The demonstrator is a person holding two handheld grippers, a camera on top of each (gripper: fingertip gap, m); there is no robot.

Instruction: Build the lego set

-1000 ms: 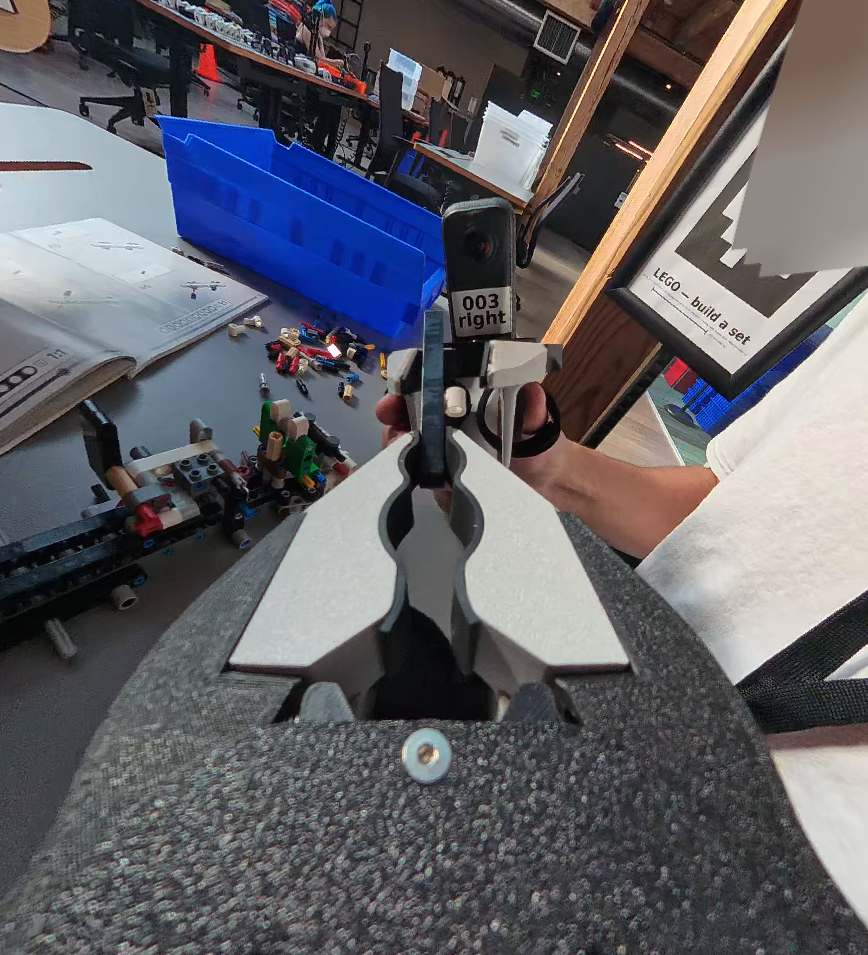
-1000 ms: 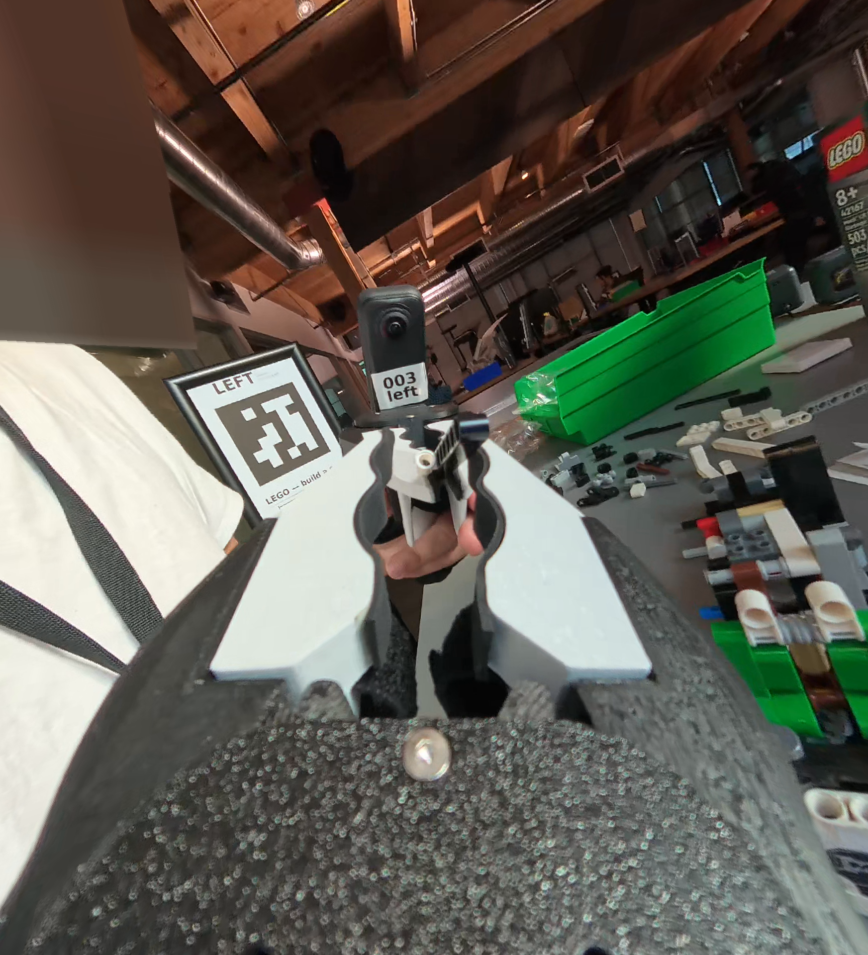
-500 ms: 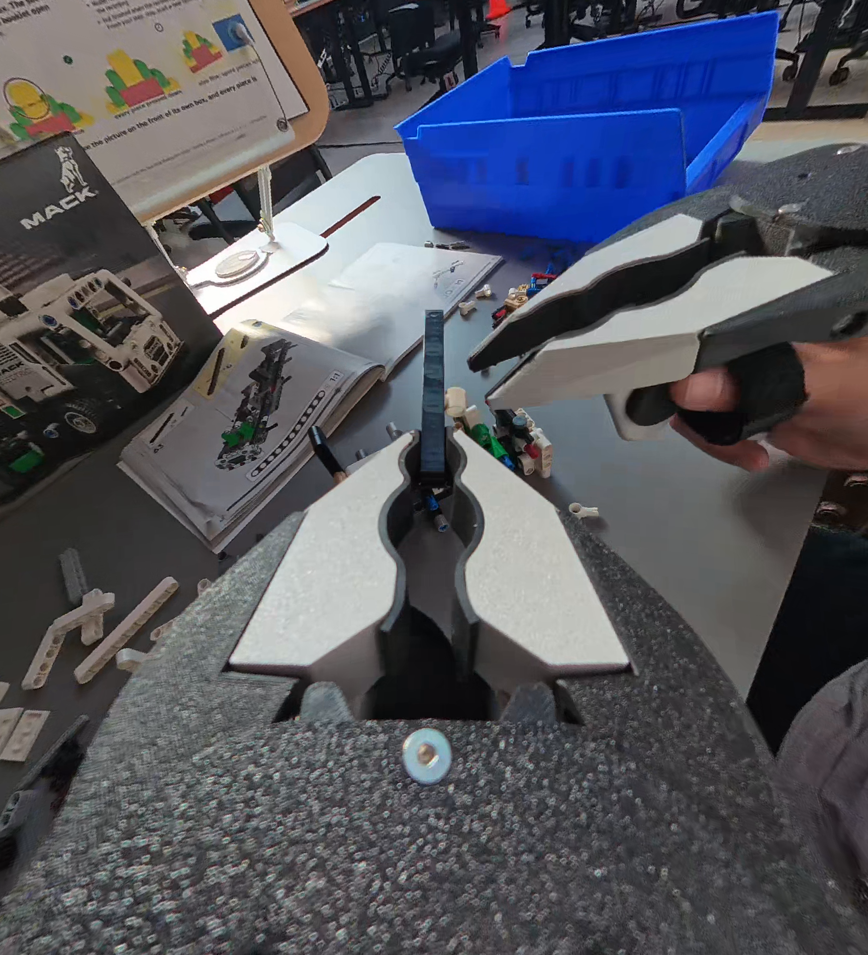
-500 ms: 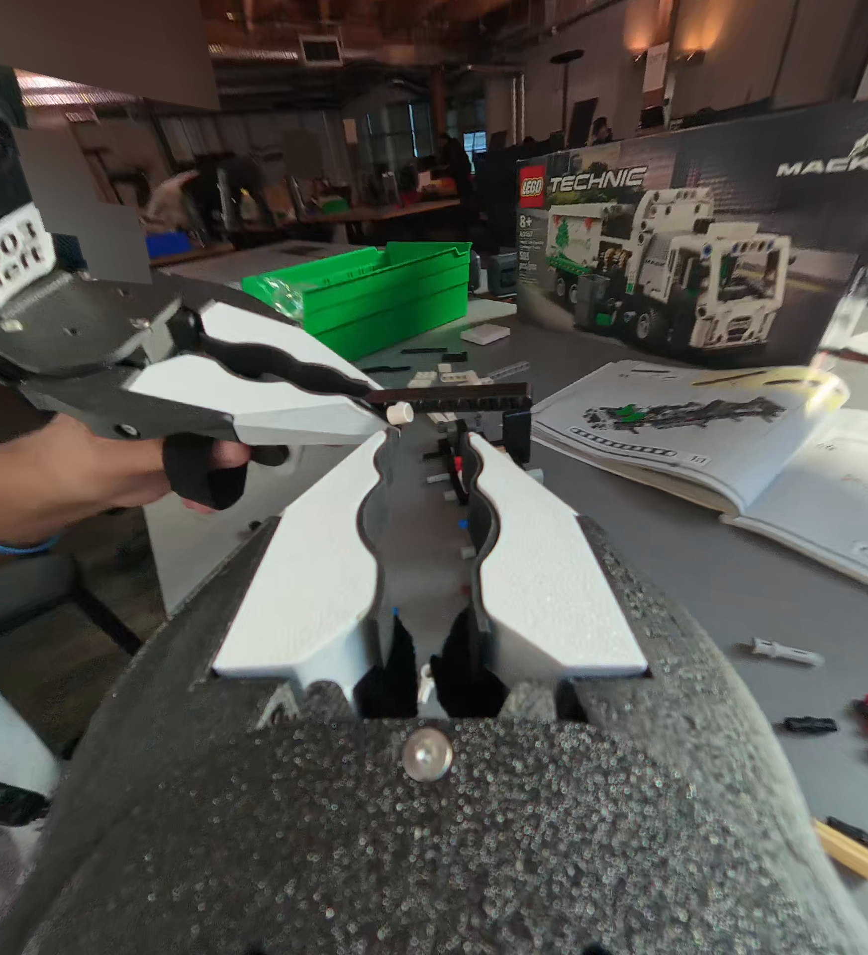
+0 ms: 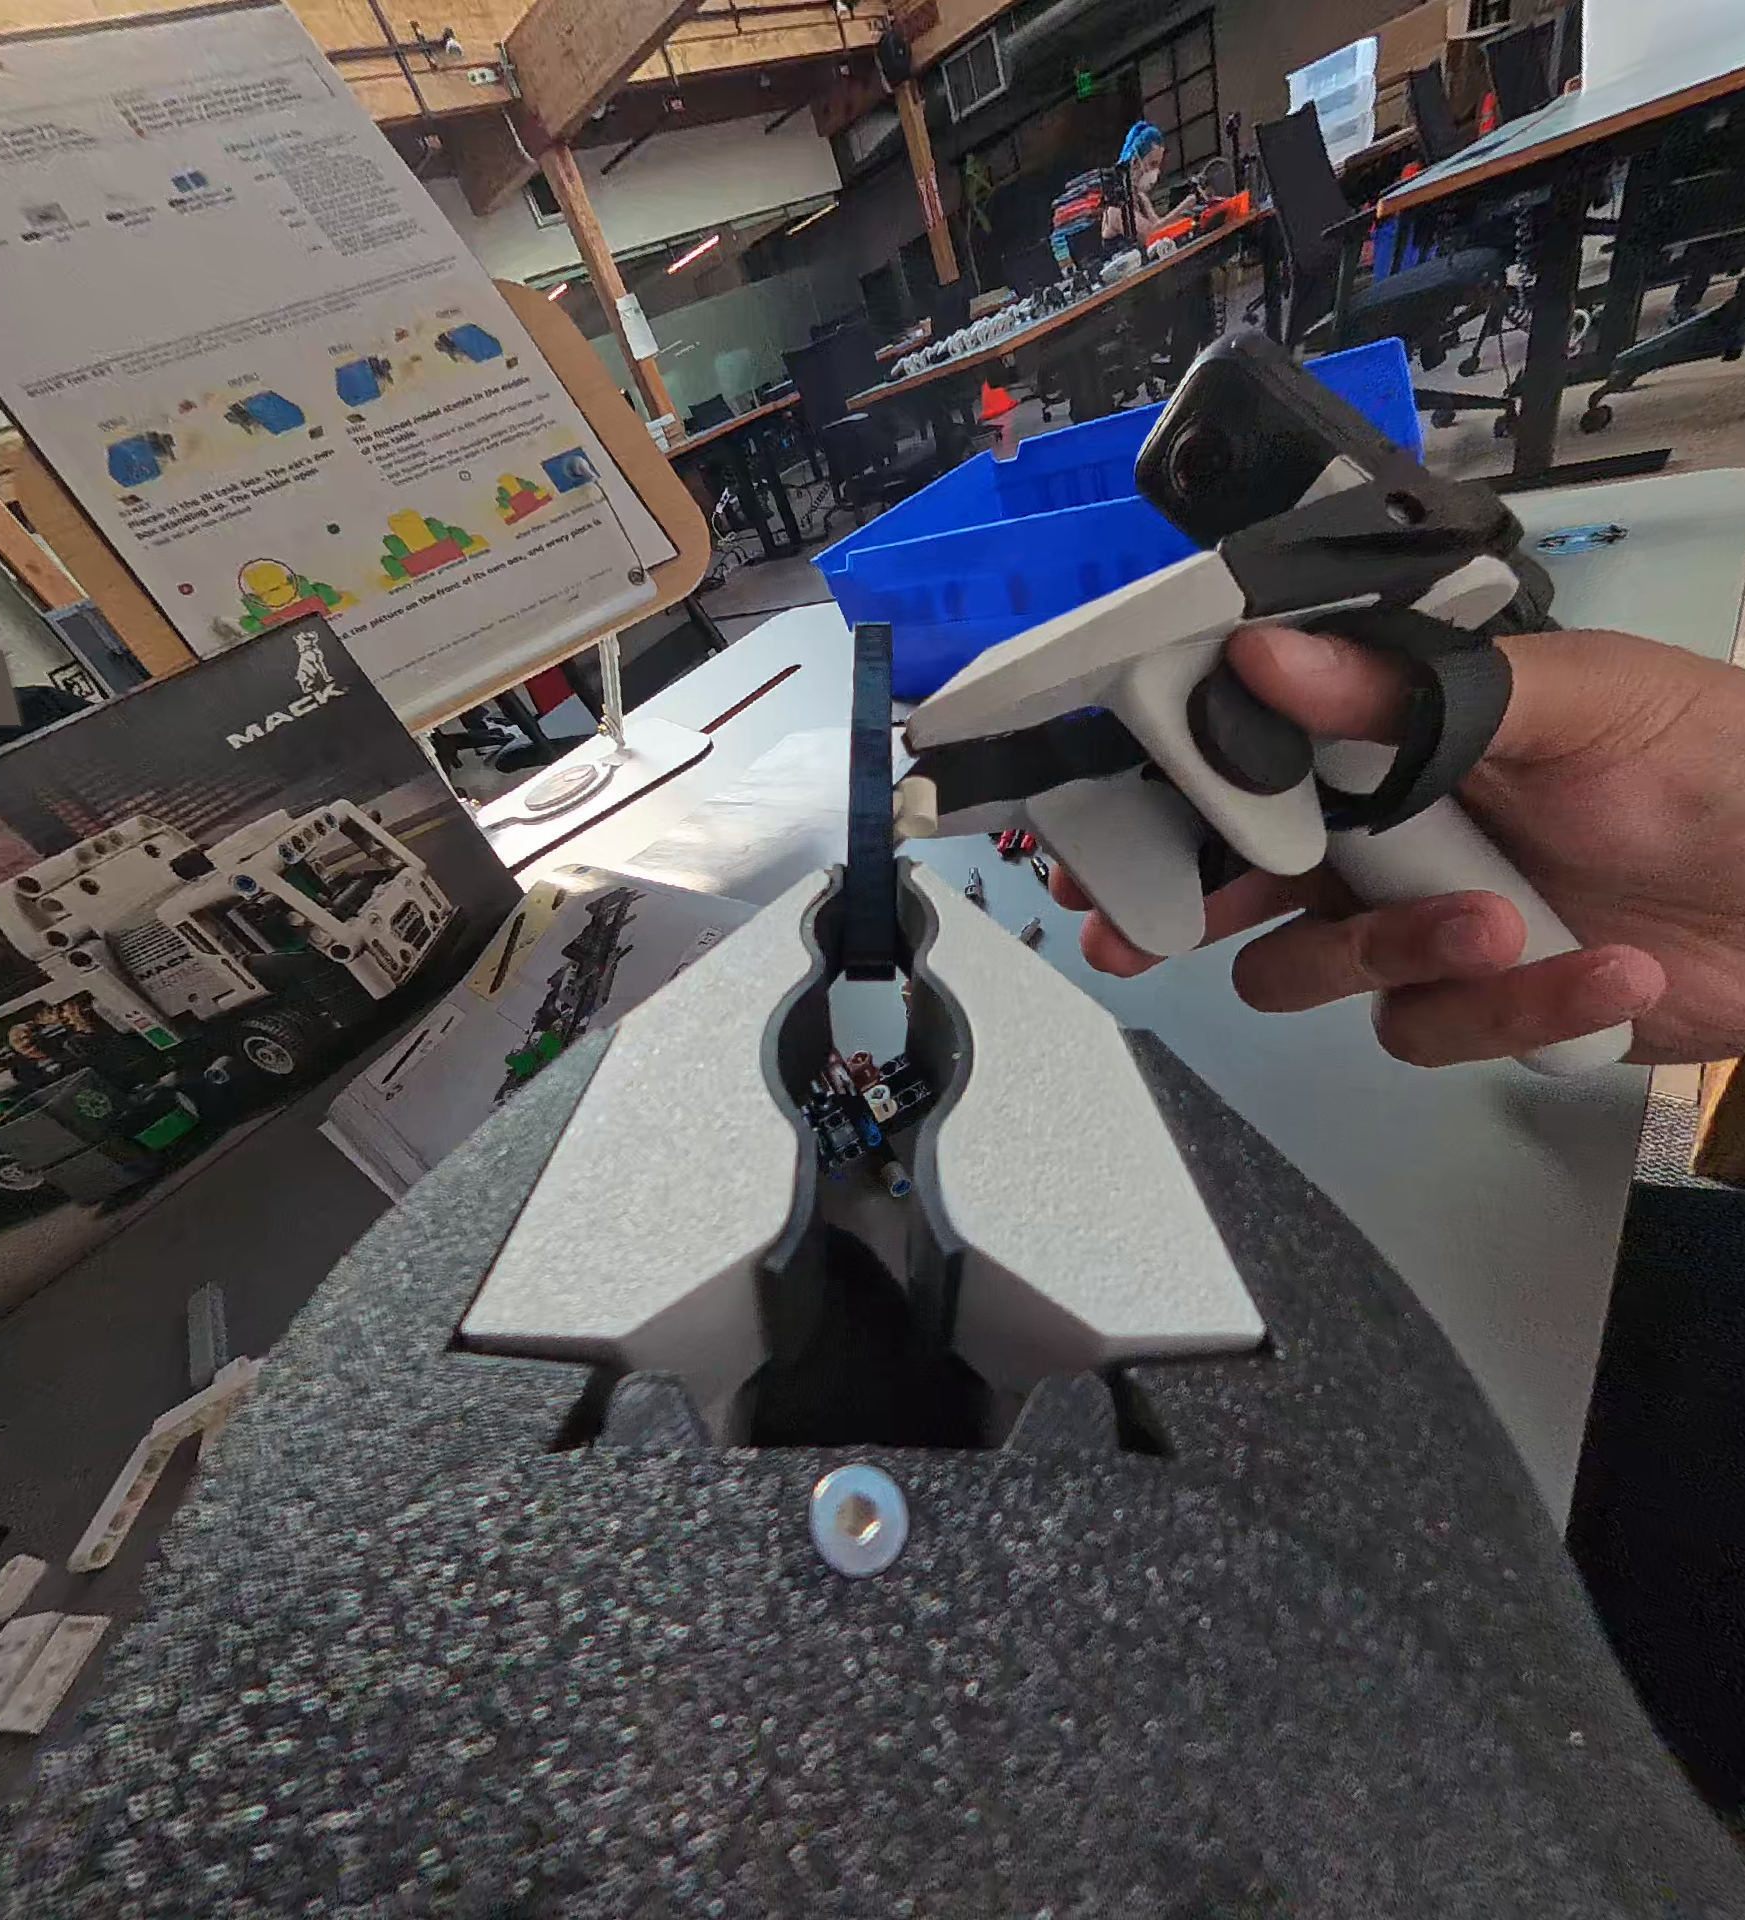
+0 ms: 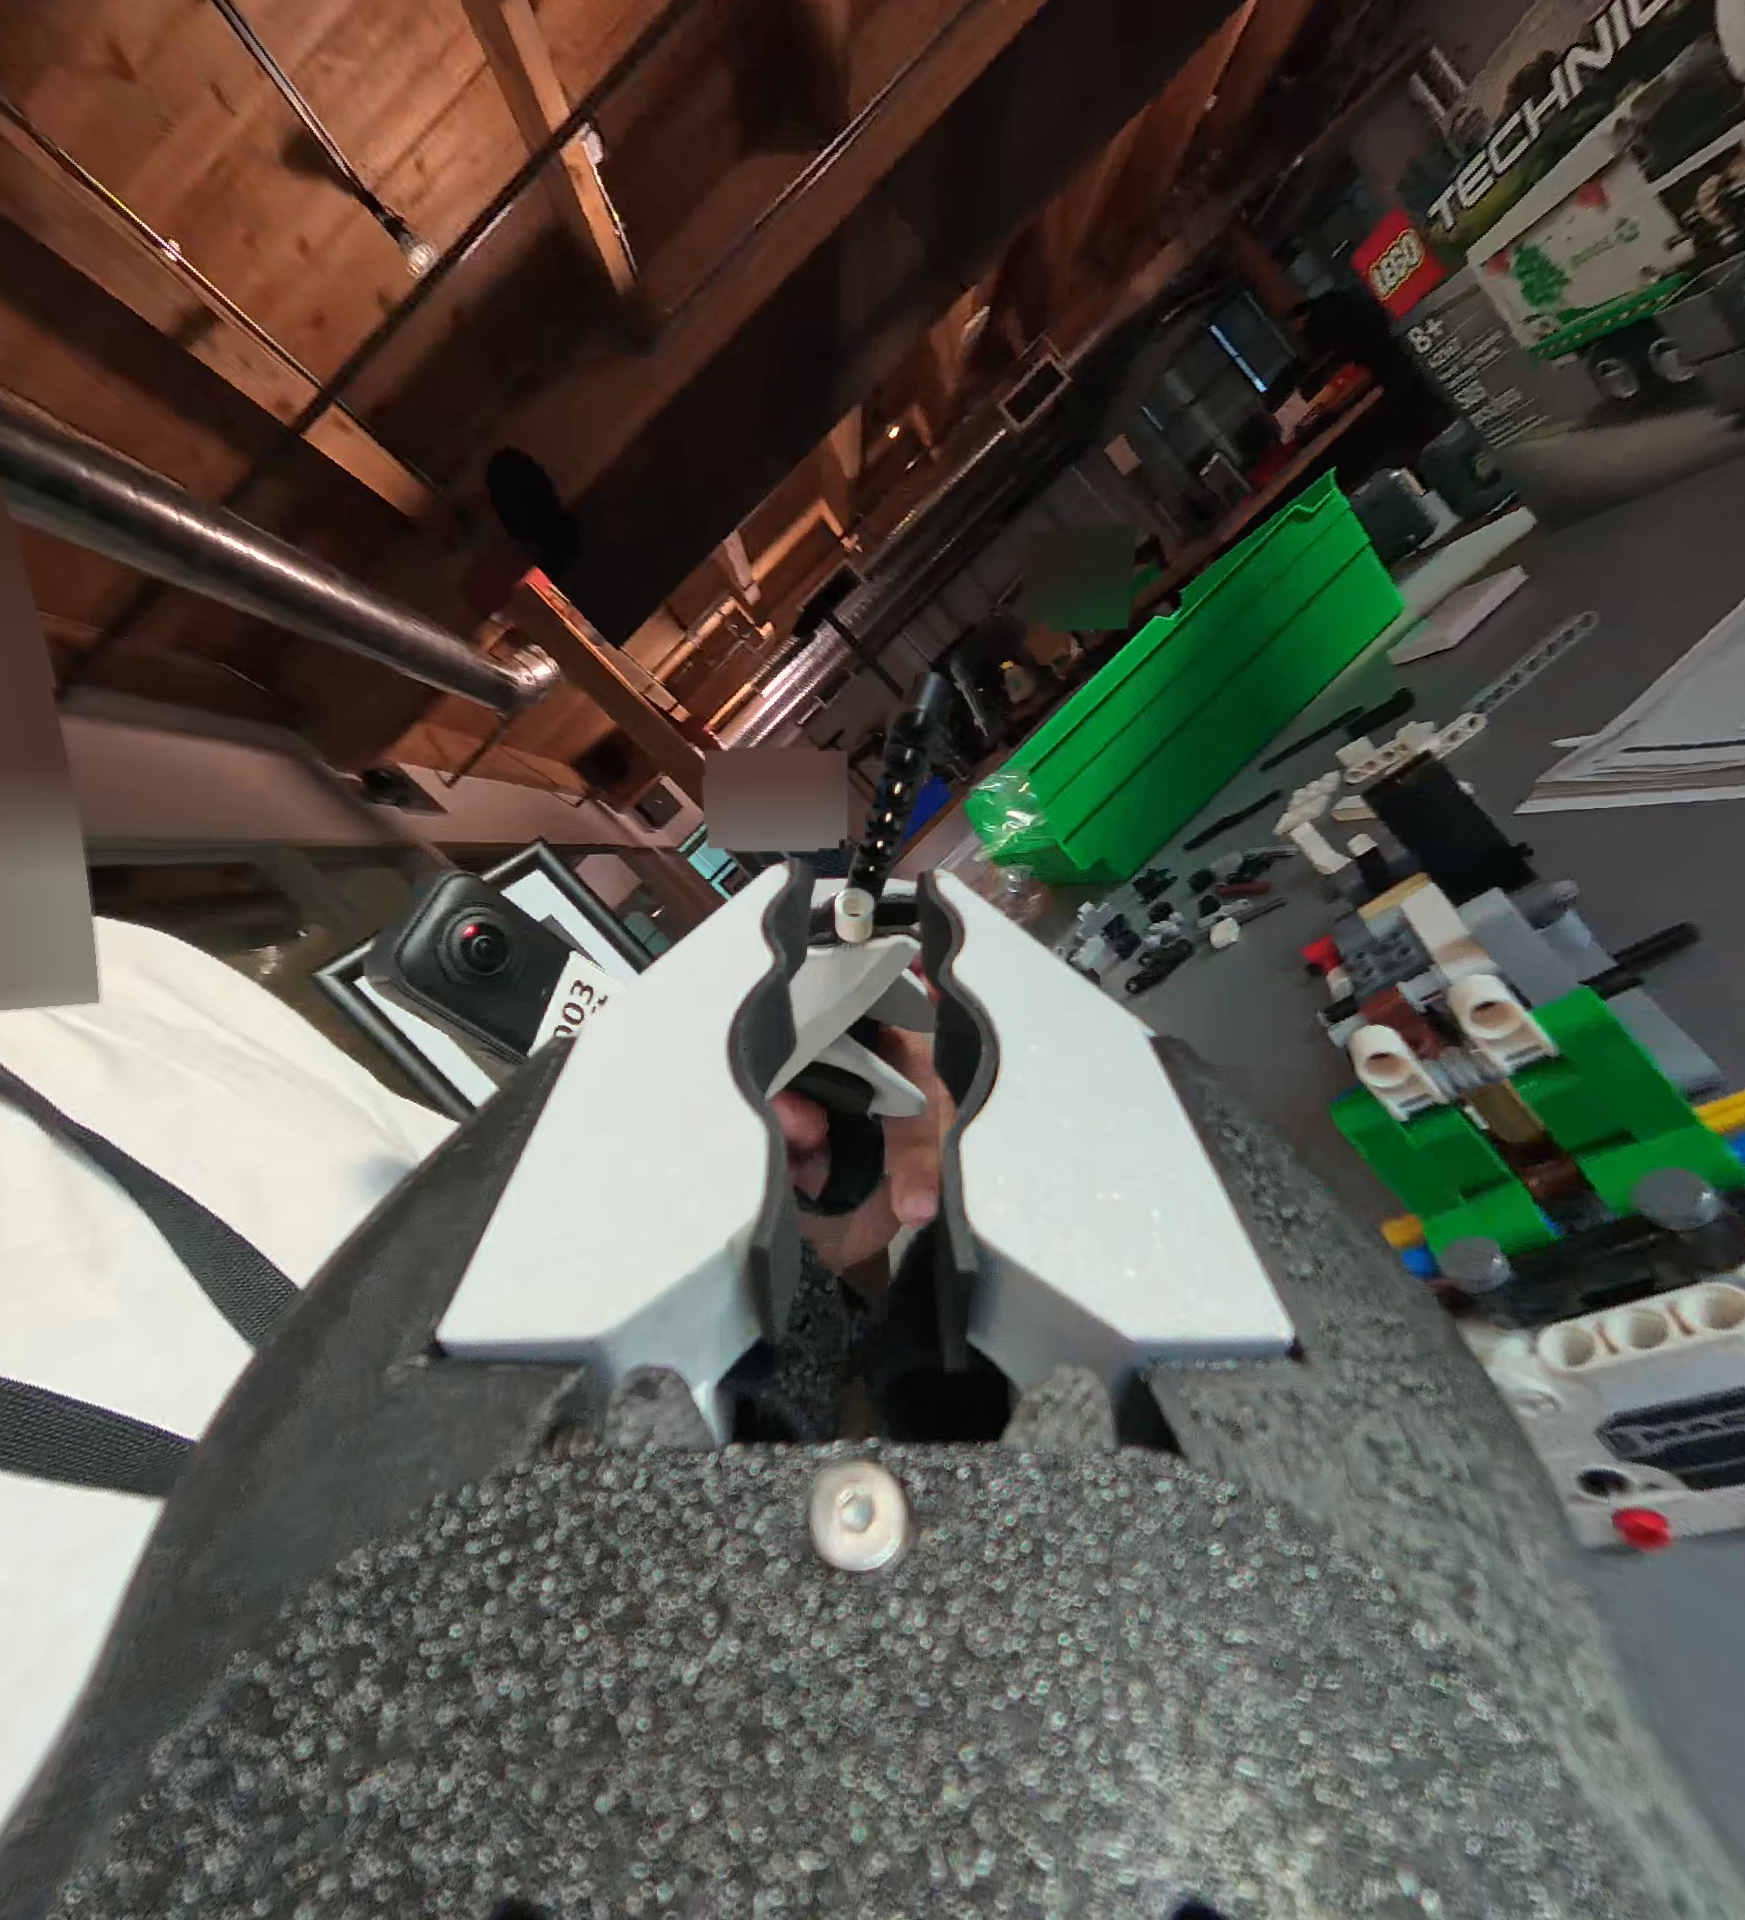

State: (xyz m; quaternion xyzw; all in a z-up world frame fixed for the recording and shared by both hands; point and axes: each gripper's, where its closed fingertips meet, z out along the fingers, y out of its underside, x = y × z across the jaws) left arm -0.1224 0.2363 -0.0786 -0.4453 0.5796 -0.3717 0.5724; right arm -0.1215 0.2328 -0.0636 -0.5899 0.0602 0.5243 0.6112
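Note:
My left gripper [image 5: 873, 896] is shut on the lower end of a long black beam [image 5: 870, 769], which stands upright above the table. A small white pin [image 5: 916, 805] sticks out of the beam's right side. My right gripper [image 5: 918, 750] comes in from the right with its tips at that pin. In the right wrist view the right gripper [image 6: 863, 885] is open; the pin [image 6: 852, 916] sits between its tips, touching neither finger. The beam [image 6: 894, 790] rises beyond them, and the left gripper [image 6: 847, 1003] shows through the gap.
A half-built green and grey truck model [image 6: 1533, 1132] and a white cab part [image 6: 1678, 1423] lie on the right. Behind are a green bin [image 6: 1211, 717] and loose parts [image 6: 1159, 925]. A blue bin [image 5: 1003, 561], the set box [image 5: 172, 914] and an open booklet [image 5: 577, 997] surround the grippers.
The right gripper has moved in from beside the beam, so its tips now straddle the white pin. Both grippers have tilted, swinging the views. The left gripper keeps the beam.

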